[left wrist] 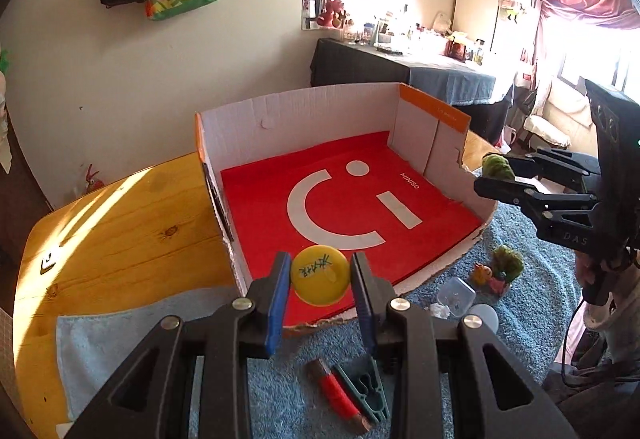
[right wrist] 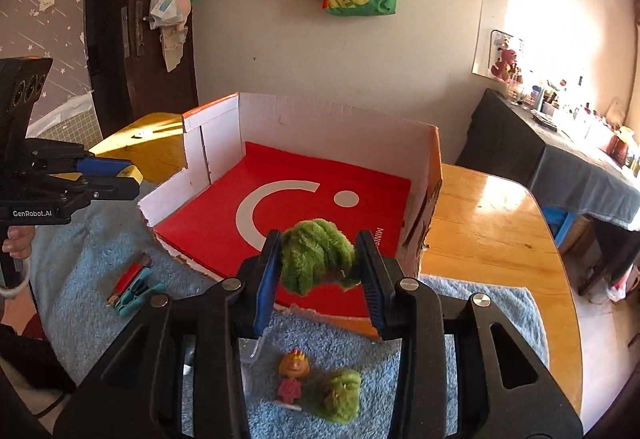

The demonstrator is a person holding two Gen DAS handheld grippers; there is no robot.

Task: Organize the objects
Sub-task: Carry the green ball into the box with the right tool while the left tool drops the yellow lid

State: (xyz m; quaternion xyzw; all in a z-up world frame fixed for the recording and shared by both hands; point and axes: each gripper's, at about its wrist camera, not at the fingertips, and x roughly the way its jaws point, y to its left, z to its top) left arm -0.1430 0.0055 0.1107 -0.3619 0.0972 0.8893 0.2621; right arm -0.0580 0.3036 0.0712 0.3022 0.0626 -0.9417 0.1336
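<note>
Green plush balls, two: one in right gripper jaws; one yellow disc in left gripper jaws.

Yellow disc, fuzzy green toy

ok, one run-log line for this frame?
left gripper: shut on round yellow plastic disc | right gripper: shut on fuzzy green plush | both over open cardboard box

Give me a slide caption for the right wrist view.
Right hand-held gripper carries a green plush toy toward the red-lined cardboard box.
</note>
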